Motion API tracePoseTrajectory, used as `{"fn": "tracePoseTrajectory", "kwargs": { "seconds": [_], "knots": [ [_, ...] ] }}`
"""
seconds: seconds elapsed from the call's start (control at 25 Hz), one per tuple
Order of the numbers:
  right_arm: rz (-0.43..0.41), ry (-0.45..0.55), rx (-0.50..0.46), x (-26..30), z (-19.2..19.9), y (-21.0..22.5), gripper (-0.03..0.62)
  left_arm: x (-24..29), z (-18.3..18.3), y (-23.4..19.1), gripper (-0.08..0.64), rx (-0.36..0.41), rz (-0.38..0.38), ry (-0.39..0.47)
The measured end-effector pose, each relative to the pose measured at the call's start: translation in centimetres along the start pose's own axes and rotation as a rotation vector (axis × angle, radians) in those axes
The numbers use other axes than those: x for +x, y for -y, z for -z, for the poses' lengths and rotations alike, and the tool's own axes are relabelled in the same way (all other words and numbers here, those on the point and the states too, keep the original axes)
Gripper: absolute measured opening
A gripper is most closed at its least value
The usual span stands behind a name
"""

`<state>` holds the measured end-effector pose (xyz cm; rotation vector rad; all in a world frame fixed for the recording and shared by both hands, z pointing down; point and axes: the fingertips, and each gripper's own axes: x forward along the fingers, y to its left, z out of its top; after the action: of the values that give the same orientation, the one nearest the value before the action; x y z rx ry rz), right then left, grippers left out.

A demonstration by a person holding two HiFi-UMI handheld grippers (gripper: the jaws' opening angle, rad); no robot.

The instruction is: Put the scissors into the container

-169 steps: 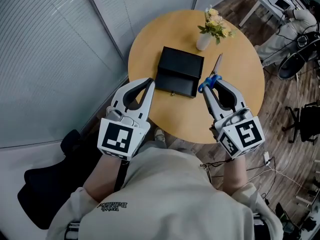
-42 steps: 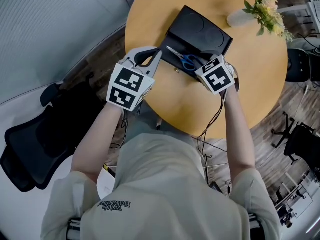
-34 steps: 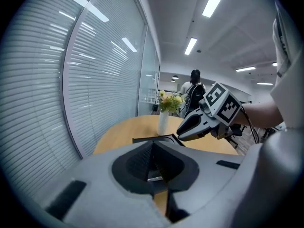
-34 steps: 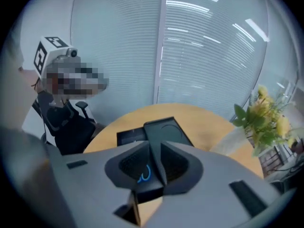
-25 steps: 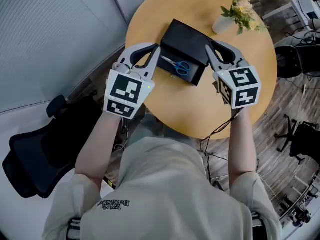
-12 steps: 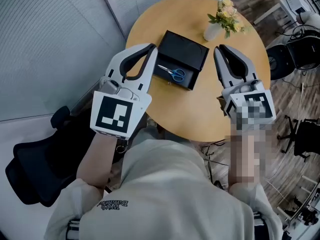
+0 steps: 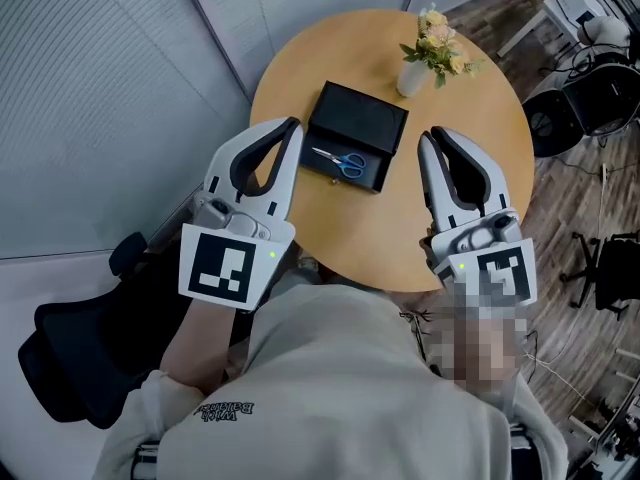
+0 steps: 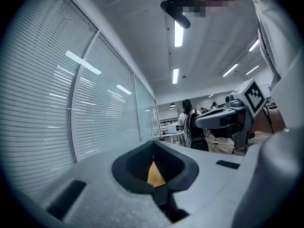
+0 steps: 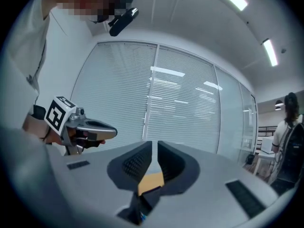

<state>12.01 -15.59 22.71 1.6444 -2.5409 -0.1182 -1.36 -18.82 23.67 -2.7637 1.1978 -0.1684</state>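
Seems finished in its main part. Shows, in the head view, the blue-handled scissors (image 7: 338,160) lying flat inside the black container (image 7: 372,118), toward its near side, with the blades pointing left. Stands near the middle of the round wooden table (image 7: 480,198), with a vase of flowers (image 7: 424,60) just behind and to the right.

As for the left gripper (image 7: 291,126): jaws pressed together, tips meeting, nothing pinched; only a bit of table colour visible through the hollow in the left gripper view (image 8: 153,148). Hovers at the near left edge of the table, apart from the container.

As for the right gripper (image 7: 426,138): jaws almost together, only a thin slit between the pads in the right gripper view (image 9: 154,148), and nothing held there. Hangs over the near right part of the table, also apart from the container.

Judging from this, no more carrying needed. Left to do, at most: to confirm that the scissors rest fully inside. Cannot tell whether the container needs closing.
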Motion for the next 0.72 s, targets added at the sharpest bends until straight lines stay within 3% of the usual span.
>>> {"fn": "tracePoseTrajectory", "kwargs": {
  "seconds": [0.72],
  "knots": [
    [-0.052, -0.051, 0.034, -2.4, 1.6, -2.3, 0.044, -1.7, 1.2, 2.9, 0.021, 0.023, 0.052, -0.061]
  ]
}}
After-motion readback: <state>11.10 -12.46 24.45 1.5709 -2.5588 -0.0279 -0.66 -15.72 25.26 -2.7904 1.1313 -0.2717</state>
